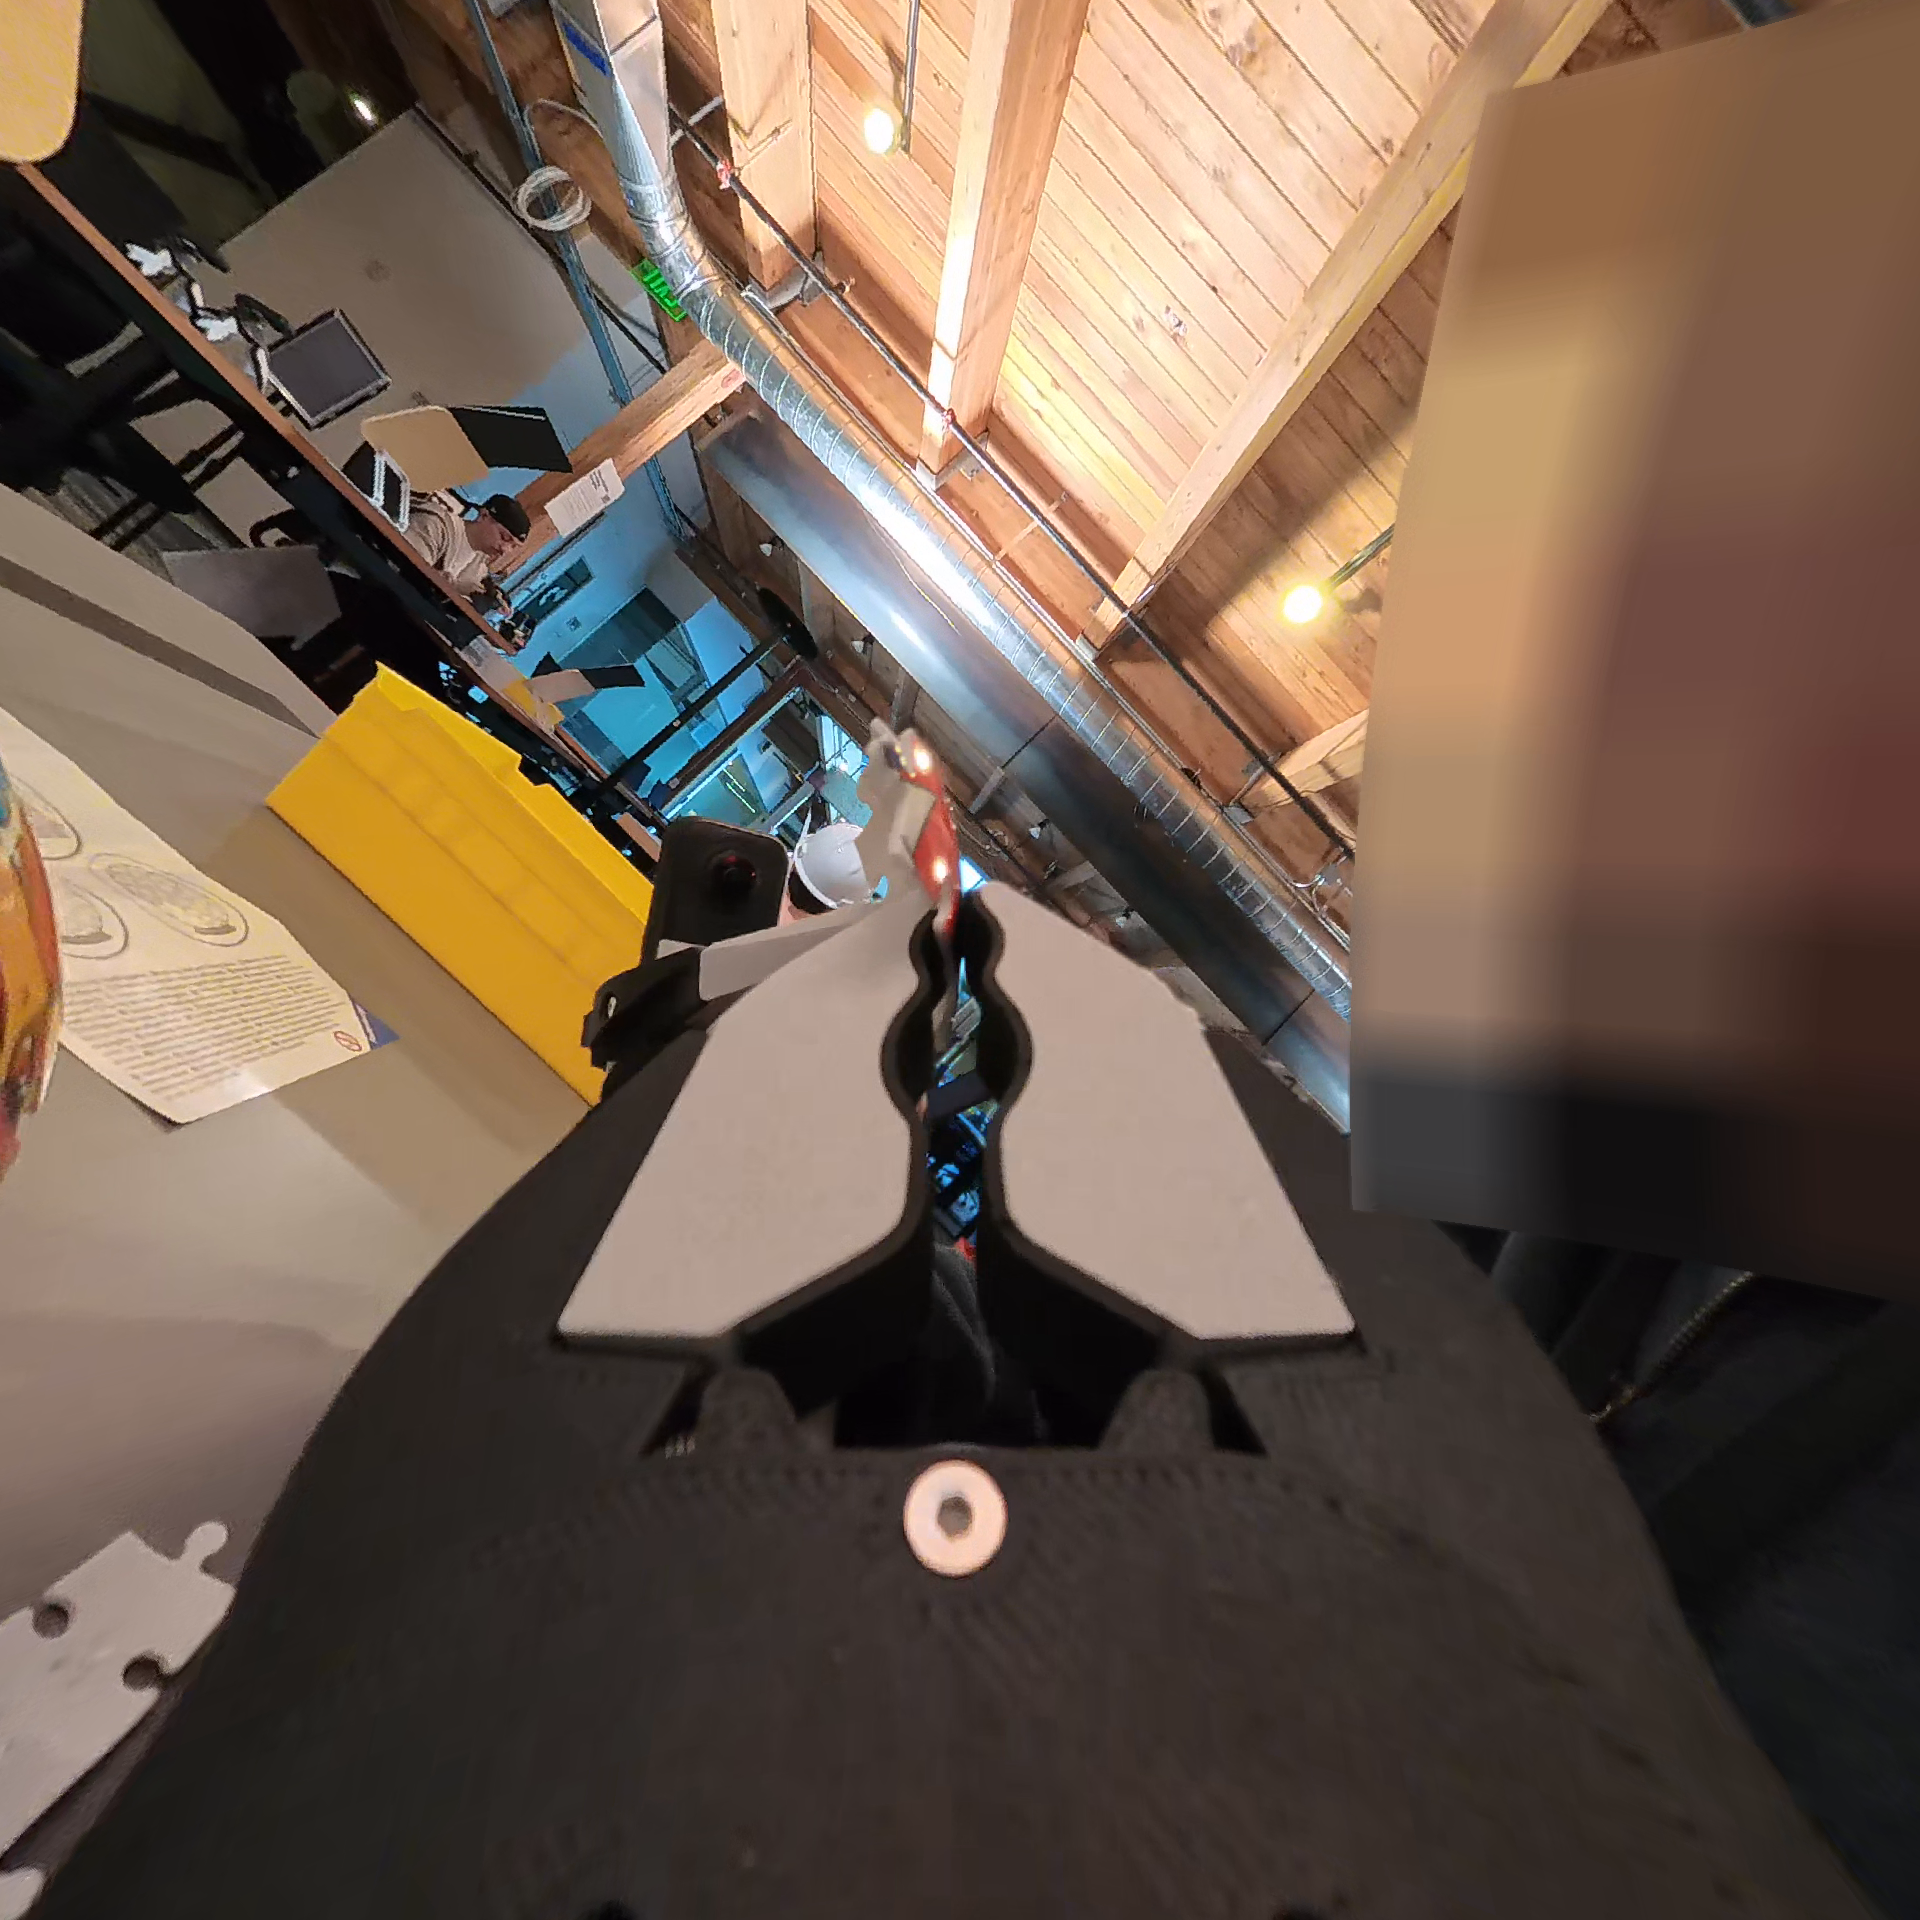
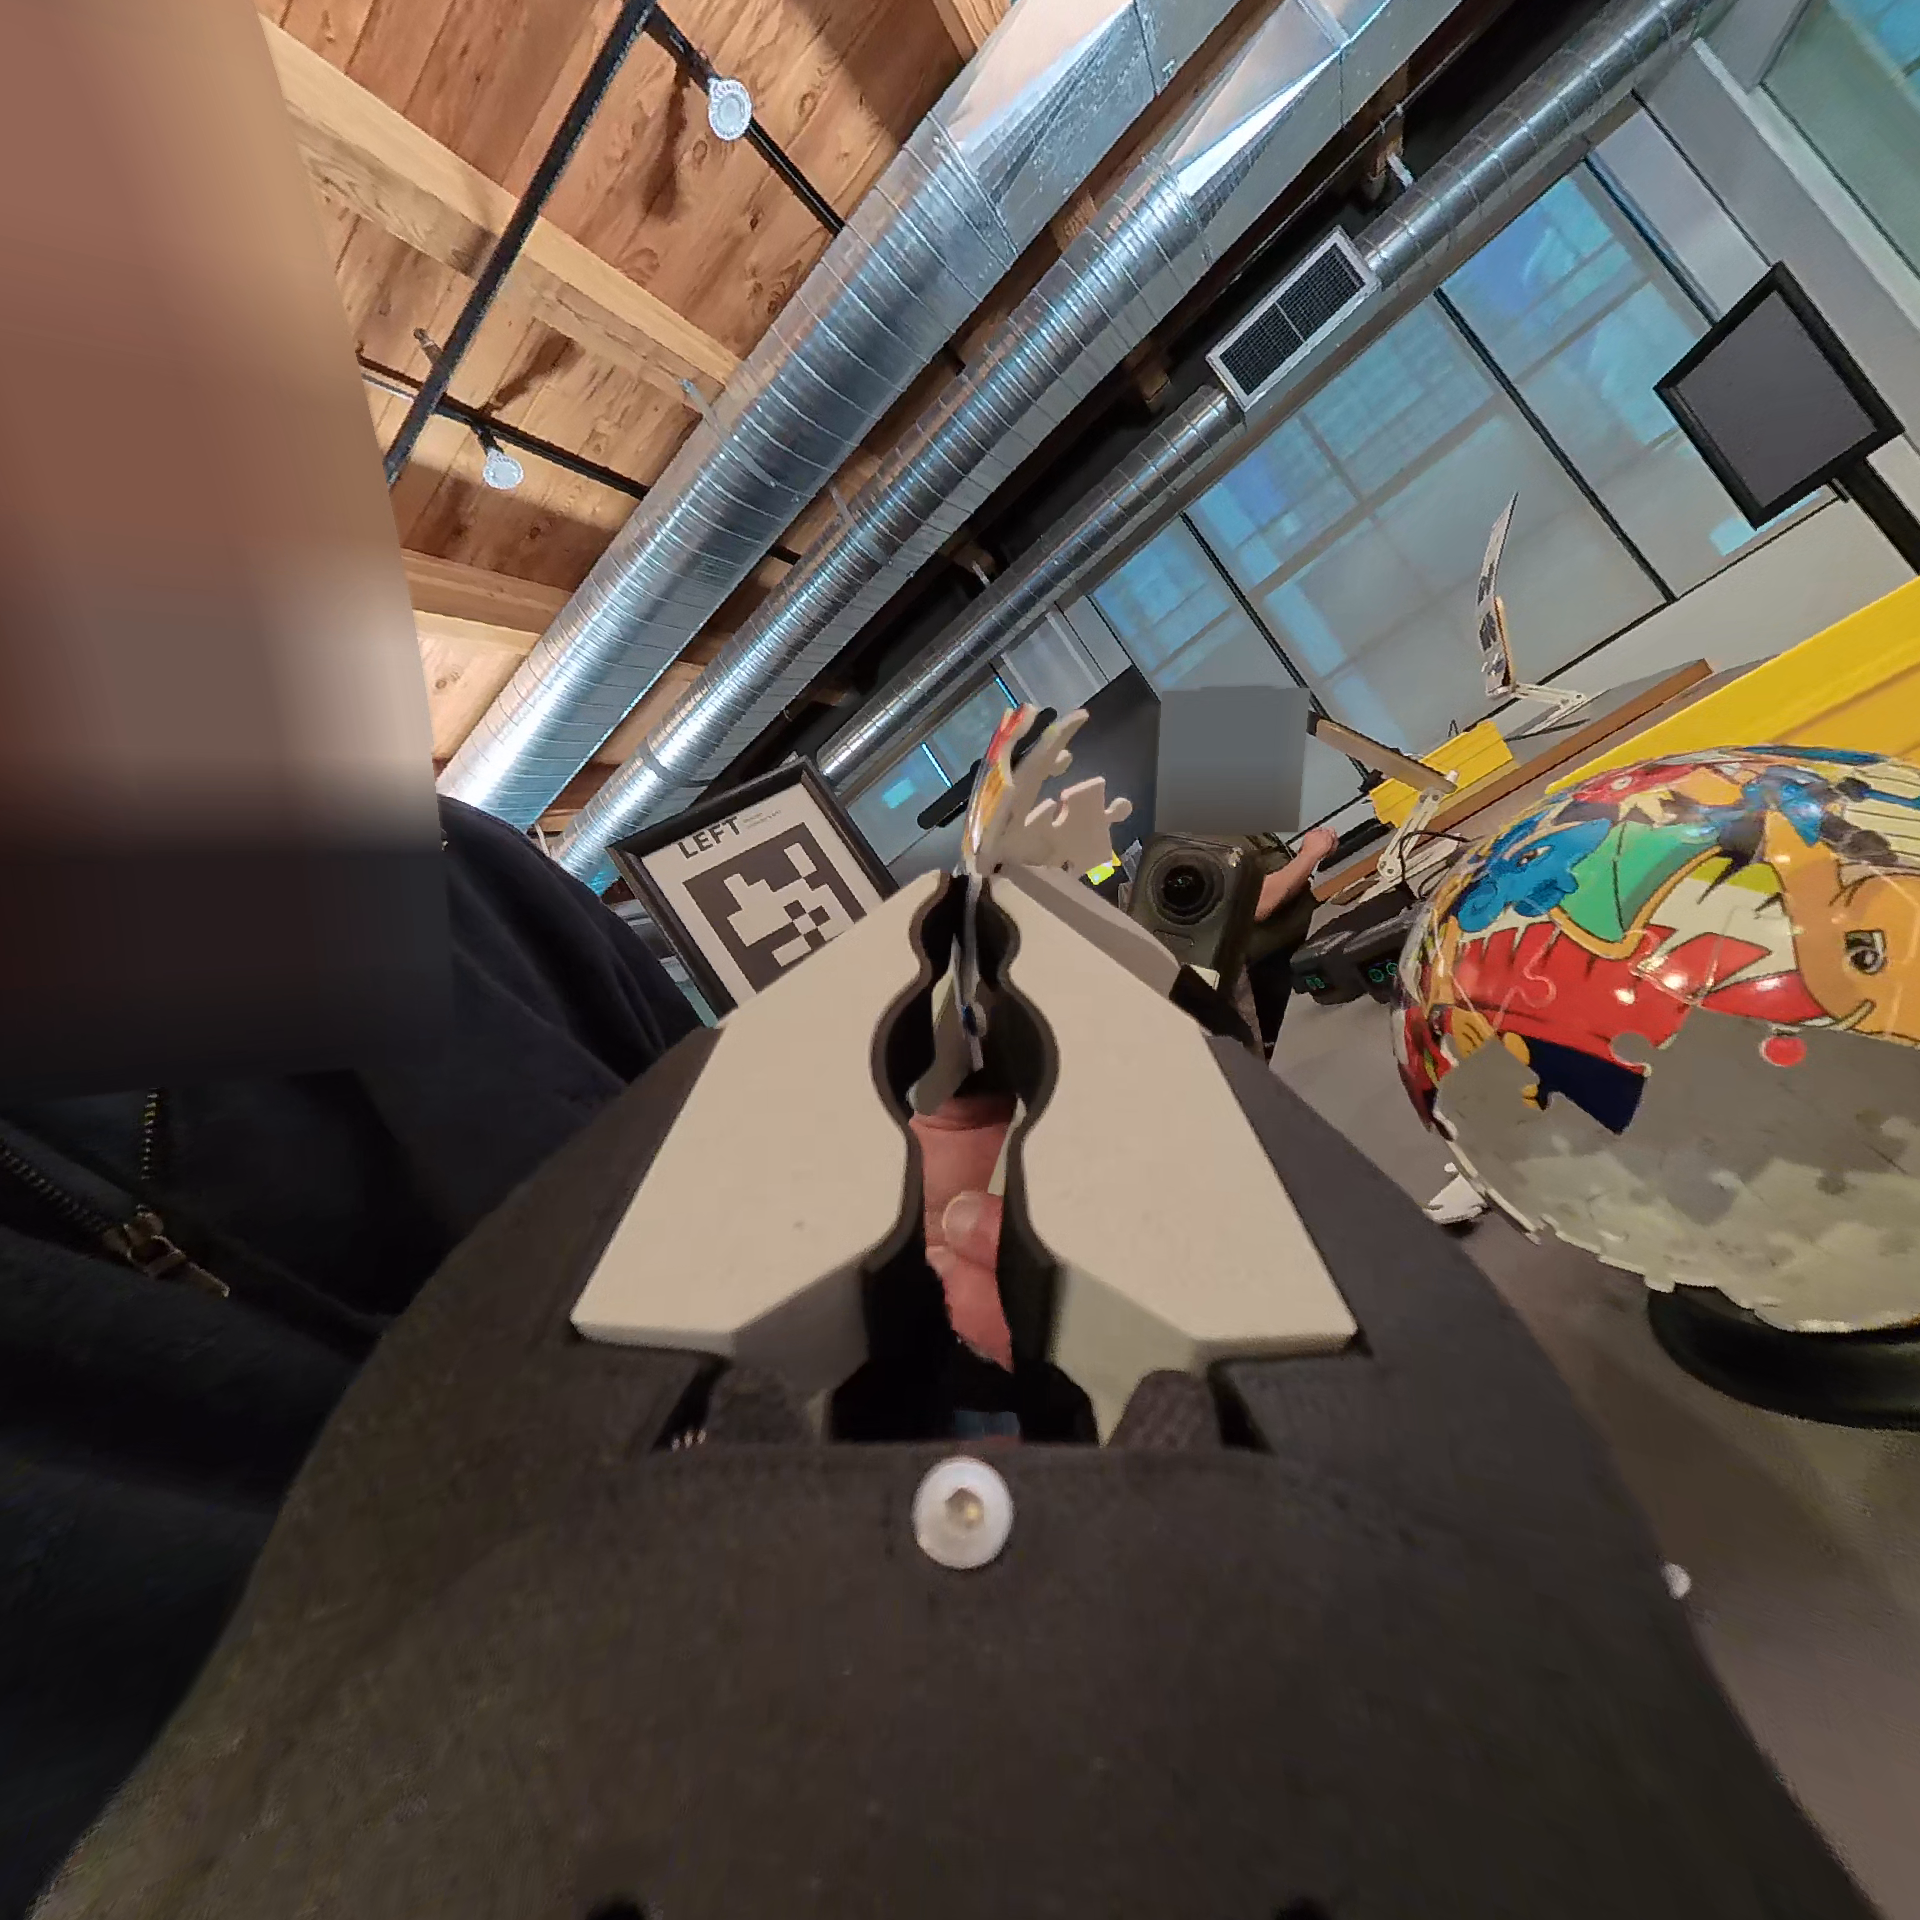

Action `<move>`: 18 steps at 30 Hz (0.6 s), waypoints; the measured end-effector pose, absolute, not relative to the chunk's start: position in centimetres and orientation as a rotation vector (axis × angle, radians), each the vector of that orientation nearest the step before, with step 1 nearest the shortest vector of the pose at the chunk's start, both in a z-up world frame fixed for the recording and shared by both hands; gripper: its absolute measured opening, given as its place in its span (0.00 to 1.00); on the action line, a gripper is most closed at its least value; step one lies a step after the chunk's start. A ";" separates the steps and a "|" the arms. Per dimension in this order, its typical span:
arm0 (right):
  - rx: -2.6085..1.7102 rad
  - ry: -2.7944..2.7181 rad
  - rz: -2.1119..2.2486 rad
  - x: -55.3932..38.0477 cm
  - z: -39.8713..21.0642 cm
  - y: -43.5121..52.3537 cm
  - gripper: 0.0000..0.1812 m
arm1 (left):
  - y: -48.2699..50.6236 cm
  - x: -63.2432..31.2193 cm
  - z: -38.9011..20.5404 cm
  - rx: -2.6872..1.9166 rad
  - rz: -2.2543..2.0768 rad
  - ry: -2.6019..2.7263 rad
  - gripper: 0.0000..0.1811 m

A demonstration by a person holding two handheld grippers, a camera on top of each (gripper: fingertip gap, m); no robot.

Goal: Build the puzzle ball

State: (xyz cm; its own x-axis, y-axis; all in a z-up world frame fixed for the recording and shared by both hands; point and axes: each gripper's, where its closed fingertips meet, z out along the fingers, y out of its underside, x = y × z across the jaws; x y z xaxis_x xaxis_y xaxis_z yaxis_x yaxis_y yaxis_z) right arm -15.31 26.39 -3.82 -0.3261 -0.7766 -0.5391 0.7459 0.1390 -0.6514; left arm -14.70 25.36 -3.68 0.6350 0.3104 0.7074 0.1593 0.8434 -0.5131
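Observation:
The partly built puzzle ball [image 2: 1683, 1018] is colourful on top with grey piece backs below and sits on a black stand [image 2: 1787, 1361] at the right of the right wrist view. Its edge shows in the left wrist view [image 1: 21, 966]. My right gripper [image 2: 966, 883] is shut on a puzzle piece cluster [image 2: 1039, 800] with grey tabs sticking up past its tips. My left gripper [image 1: 951, 914] is shut on a red and white puzzle piece [image 1: 920, 821] seen edge-on. The two grippers face each other tip to tip, raised above the table. I cannot tell whether the pieces are joined.
A loose grey puzzle piece [image 1: 94, 1652] lies on the table at lower left. An instruction sheet [image 1: 197, 977] and a yellow bin [image 1: 468, 852] lie beyond it. A person's dark jacket [image 2: 260, 1143] is close on the left, and a thumb [image 2: 966, 1226] shows between the right fingers. Left and right tips are no more than a few centimetres apart.

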 end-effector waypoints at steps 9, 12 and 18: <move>-0.016 1.465 -1.568 -17.9 -5.8 27.7 0.25 | 24.3 -14.0 -3.5 -0.597 0.138 -0.900 0.01; -0.114 1.936 -1.430 -17.6 -10.4 29.5 0.26 | 24.2 -13.6 -4.2 -0.623 0.148 -0.923 0.01; -0.317 2.482 -1.124 -16.3 -18.6 32.8 0.24 | 24.0 -12.7 -5.3 -0.659 0.152 -1.009 0.01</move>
